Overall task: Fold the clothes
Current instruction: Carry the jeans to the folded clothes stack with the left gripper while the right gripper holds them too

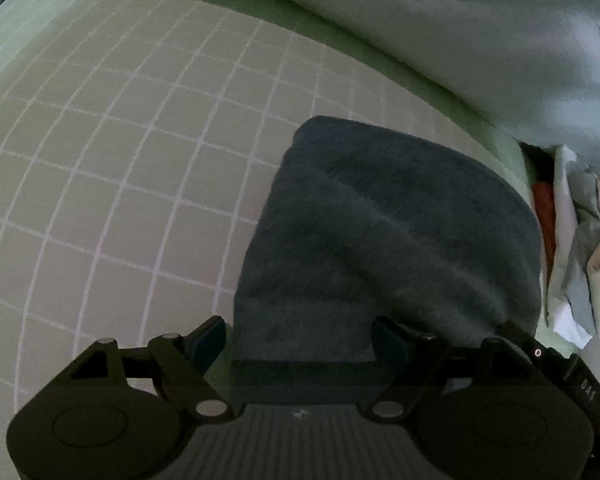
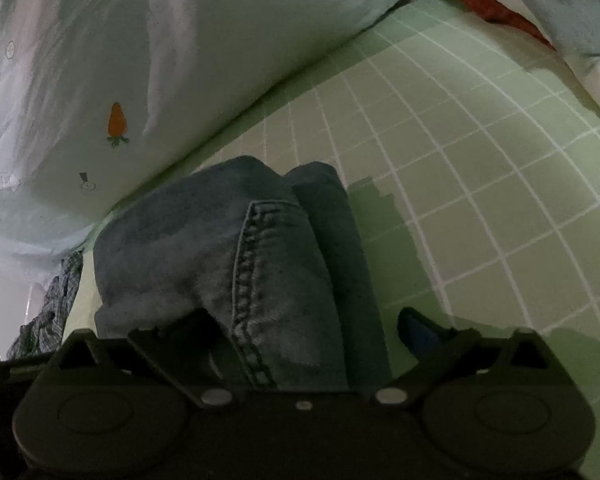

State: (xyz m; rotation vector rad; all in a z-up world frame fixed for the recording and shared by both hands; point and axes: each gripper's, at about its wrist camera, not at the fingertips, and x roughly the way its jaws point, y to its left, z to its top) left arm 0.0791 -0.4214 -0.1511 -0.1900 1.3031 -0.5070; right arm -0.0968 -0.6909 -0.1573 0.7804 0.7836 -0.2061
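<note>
Denim fills the near foreground of both wrist views. The left gripper [image 1: 300,340] has its two fingers spread wide, and a fold of the jeans [image 1: 388,240] runs into the gap between them; the fingers stand apart on either side of the cloth, and whether the pads actually touch it I cannot tell. The right gripper [image 2: 308,332] is likewise spread, its jaws parted around the jeans [image 2: 220,264], whose double-stitched seam [image 2: 248,280] runs straight back toward the camera between the fingers. Only one pair of jeans shows, bunched into a thick folded mass lying on the bed.

Beyond the denim stretches the bed sheet [image 1: 120,160], pale green with a white grid, bare across most of its width. At the far edge of the bed lies one large pale pillow [image 2: 160,60] printed with small carrots; the jeans reach close to its lower side. In the far corner sits a loose pile of other clothes [image 1: 576,248], white, grey, cream and red pieces heaped together, well apart from the jeans. A patterned grey-blue cloth [image 2: 56,296] shows at the left edge of the right wrist view, just beside the denim.
</note>
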